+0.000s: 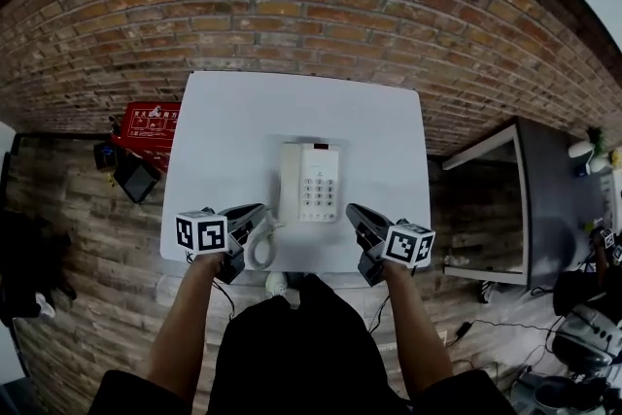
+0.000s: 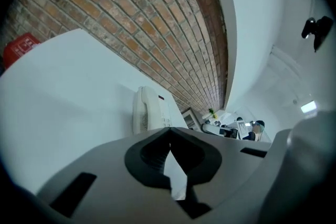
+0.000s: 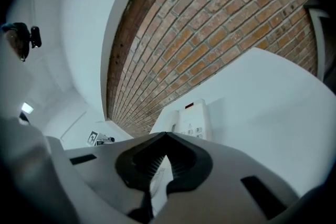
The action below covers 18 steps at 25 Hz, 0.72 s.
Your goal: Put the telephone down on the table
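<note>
A white push-button telephone (image 1: 309, 182) lies flat in the middle of the white table (image 1: 233, 121), its handset resting in the cradle on its left side. Its coiled cord (image 1: 260, 253) hangs over the near table edge. My left gripper (image 1: 260, 211) hovers at the near edge, just left of the phone, shut with nothing between its pads. My right gripper (image 1: 353, 210) is just right of the phone's near corner, also shut and empty. The left gripper view shows the telephone (image 2: 149, 110) beyond the closed left gripper (image 2: 170, 132). In the right gripper view, the telephone (image 3: 191, 115) lies past the closed right gripper (image 3: 165, 136).
A brick wall (image 1: 311, 5) rises behind the table. On the wooden floor to the left stand a red box (image 1: 148, 124) and a dark object (image 1: 134, 175). A grey desk (image 1: 554, 199) is at the right, with cables on the floor near it.
</note>
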Each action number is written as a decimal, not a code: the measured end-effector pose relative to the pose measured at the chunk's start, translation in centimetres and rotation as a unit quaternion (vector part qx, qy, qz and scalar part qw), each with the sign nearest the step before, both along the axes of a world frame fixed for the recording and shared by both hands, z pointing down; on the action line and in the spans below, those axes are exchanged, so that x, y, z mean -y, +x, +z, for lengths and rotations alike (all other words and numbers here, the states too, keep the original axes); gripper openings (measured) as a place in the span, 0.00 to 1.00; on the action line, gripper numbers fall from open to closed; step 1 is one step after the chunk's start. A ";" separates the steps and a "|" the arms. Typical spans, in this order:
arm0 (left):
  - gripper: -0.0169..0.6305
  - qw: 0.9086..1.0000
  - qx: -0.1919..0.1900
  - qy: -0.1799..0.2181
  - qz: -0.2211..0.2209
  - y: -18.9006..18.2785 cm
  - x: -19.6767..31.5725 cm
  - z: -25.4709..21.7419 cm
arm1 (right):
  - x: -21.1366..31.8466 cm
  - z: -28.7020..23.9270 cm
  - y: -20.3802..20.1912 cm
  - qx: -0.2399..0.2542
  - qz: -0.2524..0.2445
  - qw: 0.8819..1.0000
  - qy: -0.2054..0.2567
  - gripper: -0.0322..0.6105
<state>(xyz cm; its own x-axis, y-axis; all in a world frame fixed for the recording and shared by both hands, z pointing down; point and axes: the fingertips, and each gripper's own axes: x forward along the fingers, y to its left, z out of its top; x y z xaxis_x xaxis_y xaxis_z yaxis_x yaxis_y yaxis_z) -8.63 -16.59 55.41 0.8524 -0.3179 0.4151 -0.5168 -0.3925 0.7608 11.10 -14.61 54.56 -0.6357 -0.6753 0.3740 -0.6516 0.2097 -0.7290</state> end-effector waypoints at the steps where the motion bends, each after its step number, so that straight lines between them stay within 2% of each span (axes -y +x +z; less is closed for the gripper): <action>1: 0.05 1.000 0.010 0.013 0.005 -0.1 -0.4 -0.3 | -0.8 -0.8 0.0 -0.003 0.006 1.000 0.010 0.08; 3: 0.05 0.999 0.023 0.038 0.014 -0.3 -1.3 -1.1 | -2.1 -2.5 -0.1 -0.012 0.018 0.999 0.032 0.08; 7: 0.05 0.996 0.024 0.084 0.017 -0.6 -2.5 -3.4 | -4.3 -5.5 0.0 -0.041 0.029 0.996 0.073 0.08; 13: 0.05 0.989 0.016 0.149 -0.005 -0.8 -3.4 -6.9 | -6.4 -8.5 0.4 -0.082 0.025 0.988 0.125 0.08; 18: 0.05 0.982 0.036 0.183 -0.019 0.0 -4.1 -8.4 | -7.3 -9.7 1.6 -0.109 0.027 0.982 0.154 0.08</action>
